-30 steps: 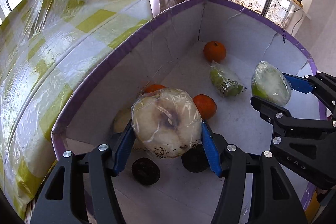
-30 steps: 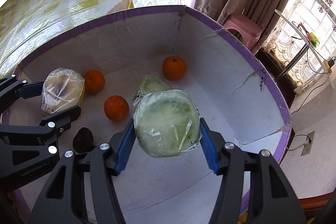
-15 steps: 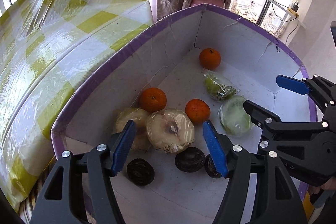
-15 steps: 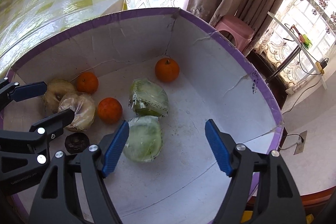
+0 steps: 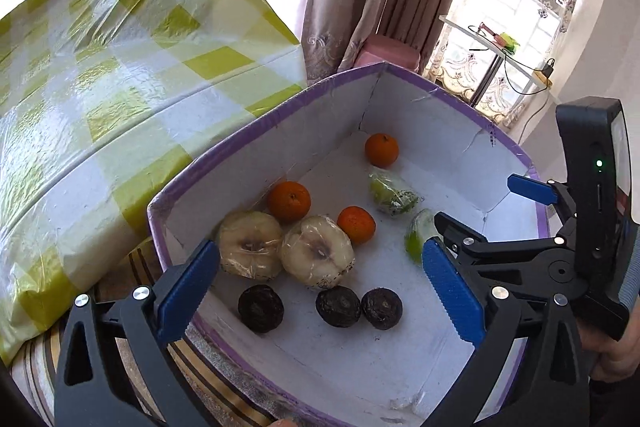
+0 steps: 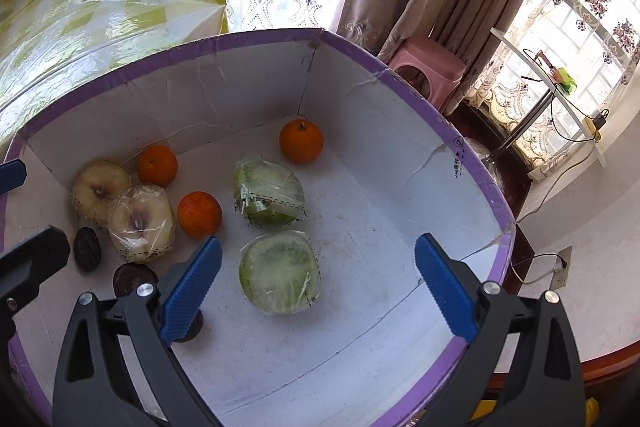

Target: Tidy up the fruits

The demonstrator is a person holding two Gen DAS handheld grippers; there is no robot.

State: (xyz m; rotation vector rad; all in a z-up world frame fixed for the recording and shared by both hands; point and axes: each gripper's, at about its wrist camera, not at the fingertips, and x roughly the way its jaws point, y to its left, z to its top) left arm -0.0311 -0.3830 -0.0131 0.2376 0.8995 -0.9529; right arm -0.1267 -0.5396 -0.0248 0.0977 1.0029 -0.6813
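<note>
Both grippers' fingers [image 5: 188, 287] wide apart, empty — dark fruit [image 6: 132, 277] partly hidden, box [image 6: 420, 87] edge cropped.

Near green fruit [image 5: 416, 237] mostly hidden behind right gripper [image 5: 478, 205]; dark fruit [image 6: 192, 327] perhaps behind blue pad.

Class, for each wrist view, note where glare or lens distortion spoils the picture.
Left wrist view: window blown out white, glare on the checked plastic cover, box rim bowed by fisheye. Right wrist view: window overexposed, sheen on the wrapped green fruit.
</note>
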